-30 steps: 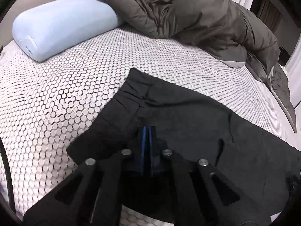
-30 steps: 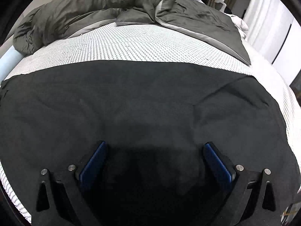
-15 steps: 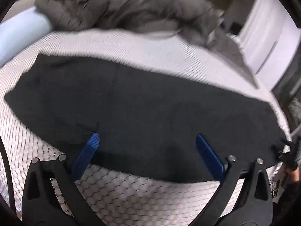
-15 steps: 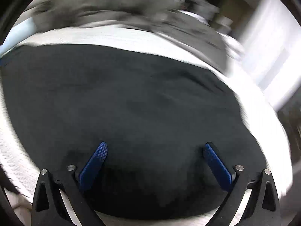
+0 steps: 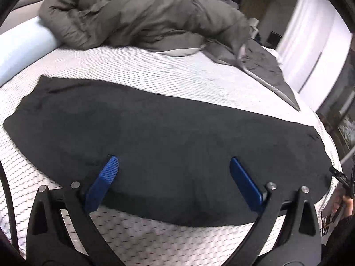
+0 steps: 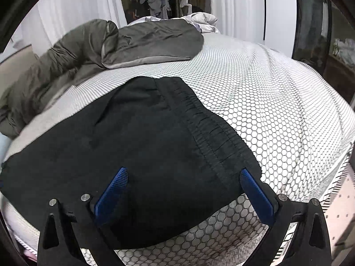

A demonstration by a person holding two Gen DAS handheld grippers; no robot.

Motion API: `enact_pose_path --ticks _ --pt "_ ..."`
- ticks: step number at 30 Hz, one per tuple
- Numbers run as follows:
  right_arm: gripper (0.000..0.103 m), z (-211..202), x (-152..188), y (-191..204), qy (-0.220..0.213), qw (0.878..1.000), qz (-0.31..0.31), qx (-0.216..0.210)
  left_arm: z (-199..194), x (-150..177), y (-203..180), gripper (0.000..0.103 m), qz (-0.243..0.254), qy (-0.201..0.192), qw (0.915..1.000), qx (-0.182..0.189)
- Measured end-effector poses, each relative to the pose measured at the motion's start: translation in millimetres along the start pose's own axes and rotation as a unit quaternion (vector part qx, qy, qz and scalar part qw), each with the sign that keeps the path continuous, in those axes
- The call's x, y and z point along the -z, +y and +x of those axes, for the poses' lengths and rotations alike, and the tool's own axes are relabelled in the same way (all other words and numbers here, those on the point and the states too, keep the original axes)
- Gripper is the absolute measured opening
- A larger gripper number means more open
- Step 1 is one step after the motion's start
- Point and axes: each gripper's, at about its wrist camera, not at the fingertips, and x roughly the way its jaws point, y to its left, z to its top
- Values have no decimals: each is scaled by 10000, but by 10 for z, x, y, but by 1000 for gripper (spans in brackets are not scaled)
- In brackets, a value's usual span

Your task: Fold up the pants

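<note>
Soft even light, fisheye warping, slight blur

The pants (image 5: 168, 133) are black. The bed sheet (image 6: 277, 102) is white with a black honeycomb pattern. The duvet (image 5: 137, 15) is grey-brown, the pillow (image 5: 20, 48) pale blue, the gripper pads (image 6: 111, 196) blue.

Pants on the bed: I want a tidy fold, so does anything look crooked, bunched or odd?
Nothing stands out. The black pants lie flat and smooth on the mattress; only the elastic waistband is gathered, as normal. Left gripper and right gripper are open.
</note>
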Motion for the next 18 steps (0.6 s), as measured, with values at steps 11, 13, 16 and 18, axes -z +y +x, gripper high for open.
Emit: enact_pose_path --ticks 11,13,16,18 --pt "103 -47 129 -140 139 9996 101 -218 197 174 -1256 100 901 254 9951 323" --pt "102 -28 123 -338 199 9969 536 -541 239 238 -1465 100 1060 307 9931 390" --pt "103 -21 151 -535 283 9879 1055 -1101 302 343 -1799 100 1334 341 9895 449" --pt "102 -13 155 -600 258 9824 1212 -1398 353 412 -2000 100 1457 405 9870 549"
